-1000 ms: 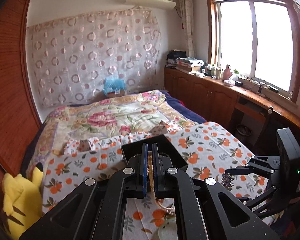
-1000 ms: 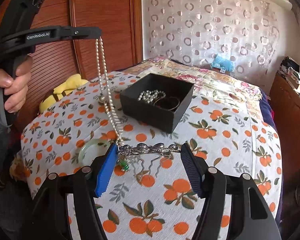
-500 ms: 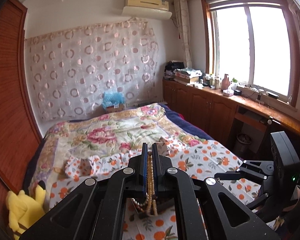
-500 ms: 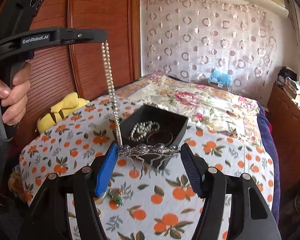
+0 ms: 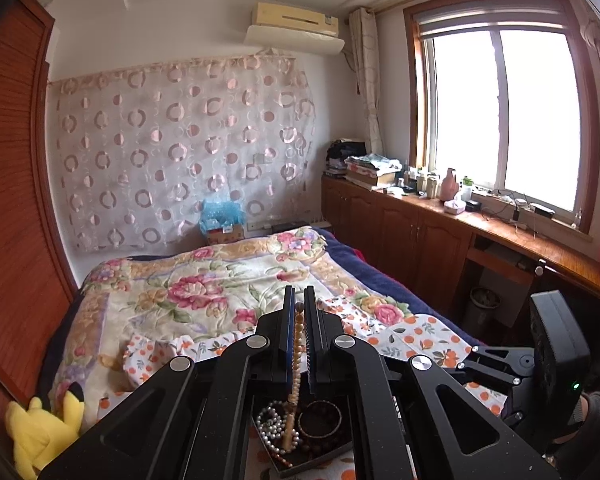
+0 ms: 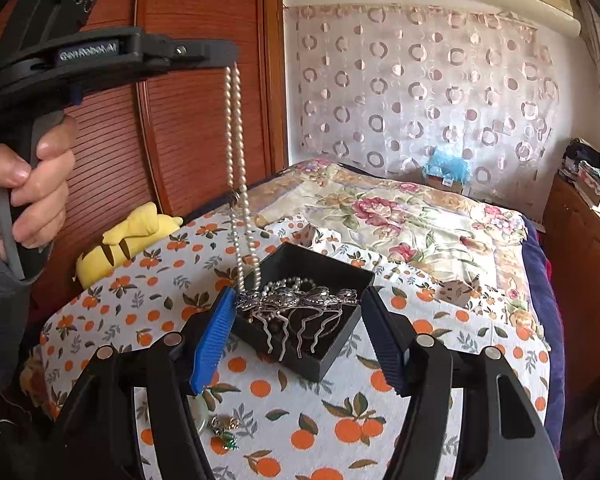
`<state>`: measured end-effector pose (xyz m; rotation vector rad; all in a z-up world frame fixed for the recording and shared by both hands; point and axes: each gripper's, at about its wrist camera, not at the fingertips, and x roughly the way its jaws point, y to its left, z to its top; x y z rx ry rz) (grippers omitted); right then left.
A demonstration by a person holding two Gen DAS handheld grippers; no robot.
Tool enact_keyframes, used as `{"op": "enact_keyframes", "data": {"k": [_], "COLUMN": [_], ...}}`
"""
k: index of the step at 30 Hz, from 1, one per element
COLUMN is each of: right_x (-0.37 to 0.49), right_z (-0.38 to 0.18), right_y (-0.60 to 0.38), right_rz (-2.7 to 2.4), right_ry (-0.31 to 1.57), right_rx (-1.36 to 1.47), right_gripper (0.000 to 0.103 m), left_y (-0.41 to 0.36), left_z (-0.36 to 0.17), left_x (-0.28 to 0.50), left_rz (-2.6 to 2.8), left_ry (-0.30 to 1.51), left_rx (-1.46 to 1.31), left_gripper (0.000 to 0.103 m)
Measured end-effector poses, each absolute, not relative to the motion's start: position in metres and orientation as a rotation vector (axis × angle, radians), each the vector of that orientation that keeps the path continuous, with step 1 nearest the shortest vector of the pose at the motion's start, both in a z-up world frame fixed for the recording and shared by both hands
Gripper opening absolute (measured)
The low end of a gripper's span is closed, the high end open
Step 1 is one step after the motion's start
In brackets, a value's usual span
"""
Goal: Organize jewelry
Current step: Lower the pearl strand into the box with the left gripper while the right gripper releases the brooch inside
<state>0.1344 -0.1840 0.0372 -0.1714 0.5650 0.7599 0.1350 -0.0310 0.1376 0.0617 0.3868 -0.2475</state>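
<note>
So the left gripper (image 5: 299, 312) is pinched tight on a long pearl necklace (image 6: 236, 168), holding it up high so the doubled strand hangs straight down. From the right wrist view you can see the bottom of the strand reaching the near left corner of the black jewelry box (image 6: 342, 360). From the left wrist view it runs down between the two fingers and its lower end drops in among the stuff already in the box (image 5: 312, 460).

The right gripper (image 6: 300, 312) is set wide, with a silver hair comb (image 6: 296, 304) spanning the gap between its blue pads, teeth pointing down, right above the box. Both ends of the comb meet the pads, so it's held by its ends.

Inside the box there's a short white pearl bracelet (image 5: 270, 420) and a dark bangle (image 5: 320, 418), touching each other.

The box sits on an orange-print cloth (image 6: 340, 420) spread over the bed. On the cloth near the right gripper's left finger lie a pale green bangle (image 6: 201, 410), mostly hidden, and a small green-stone trinket (image 6: 224, 430). A yellow plush toy (image 6: 132, 236) sits off the bed's left edge.
</note>
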Motion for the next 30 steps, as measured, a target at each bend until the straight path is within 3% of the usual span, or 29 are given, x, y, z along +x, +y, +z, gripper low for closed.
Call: {"op": "enact_keyframes", "data": {"k": [19,26,28,30], "right_x": [0.178,0.186,0.186,0.188], "right_z": [0.026,0.020,0.019,0.018], "right_y": [-0.168,-0.160,-0.158,-0.156], "right_rz": [0.773,0.783,0.787,0.791], "right_ry": [0.624,0.657,0.663,0.673], "right_rx": [-0.178,-0.183,-0.189,-0.196], "right_gripper": [0.067,0.067,0.067,0.067], "left_y": [-0.013,-0.004,-0.001,0.001], "left_z": [0.013,-0.004,-0.006,-0.010], "left_x": [0.178,0.179,0.178,0.175], "left_rz": [-0.227,-0.192,-0.179,-0.168], "left_ry": [0.659,0.686,0.689,0.693], "left_rx": [0.005,0.003,0.004,0.001], "left_gripper": [0.004,0.004,0.005,0.015]}}
